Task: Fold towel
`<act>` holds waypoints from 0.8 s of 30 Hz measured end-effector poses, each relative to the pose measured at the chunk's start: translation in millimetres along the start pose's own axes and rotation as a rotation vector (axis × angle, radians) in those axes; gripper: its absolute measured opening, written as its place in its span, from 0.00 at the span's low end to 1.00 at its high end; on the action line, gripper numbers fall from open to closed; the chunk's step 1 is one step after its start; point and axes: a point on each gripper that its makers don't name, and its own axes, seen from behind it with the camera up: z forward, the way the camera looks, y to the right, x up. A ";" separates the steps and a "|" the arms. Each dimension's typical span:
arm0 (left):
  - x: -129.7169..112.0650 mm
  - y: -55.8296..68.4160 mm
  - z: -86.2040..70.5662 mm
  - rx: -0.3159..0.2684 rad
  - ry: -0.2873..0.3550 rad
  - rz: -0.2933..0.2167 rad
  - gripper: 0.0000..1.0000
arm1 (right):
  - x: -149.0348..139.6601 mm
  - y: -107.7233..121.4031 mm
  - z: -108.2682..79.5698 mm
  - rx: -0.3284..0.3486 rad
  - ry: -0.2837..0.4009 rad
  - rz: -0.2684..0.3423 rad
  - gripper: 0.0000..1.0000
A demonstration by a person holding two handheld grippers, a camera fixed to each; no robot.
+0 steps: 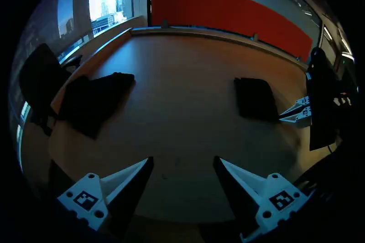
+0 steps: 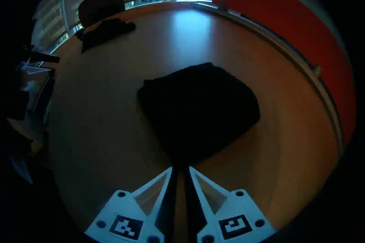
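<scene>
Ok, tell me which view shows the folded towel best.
Right gripper view: the folded towel lies large and close, right ahead of the right tool. Left gripper view shows it small, farther off across the table.

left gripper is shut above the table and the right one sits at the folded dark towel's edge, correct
No: the left gripper is open, fingers spread wide above the table, as the left gripper view shows. The right gripper does sit at the folded dark towel's edge.
</scene>
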 end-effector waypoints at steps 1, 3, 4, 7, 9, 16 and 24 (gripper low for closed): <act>0.0 0.0 0.1 0.000 0.000 0.000 0.97 | 0.7 0.4 -0.3 0.000 0.003 0.002 0.04; 0.1 0.1 0.3 -0.001 0.000 0.000 0.97 | 2.3 1.1 -1.0 -0.001 0.010 0.007 0.04; 0.3 0.3 0.5 -0.001 0.000 0.001 0.97 | 2.7 1.4 -1.5 0.000 0.012 0.008 0.03; 0.9 1.1 1.0 -0.002 0.001 0.002 0.97 | 4.8 2.7 -3.3 0.000 0.018 0.008 0.03; 1.4 1.7 1.4 -0.004 0.001 0.003 0.97 | 7.3 3.9 -5.2 -0.003 0.024 0.006 0.03; 4.8 2.7 4.3 -0.013 0.009 -0.002 0.97 | 31.7 12.7 -24.0 -0.027 0.069 -0.016 0.02; 15.0 8.4 8.9 -0.033 0.028 -0.005 0.97 | 80.5 35.0 -56.4 -0.065 0.143 -0.043 0.02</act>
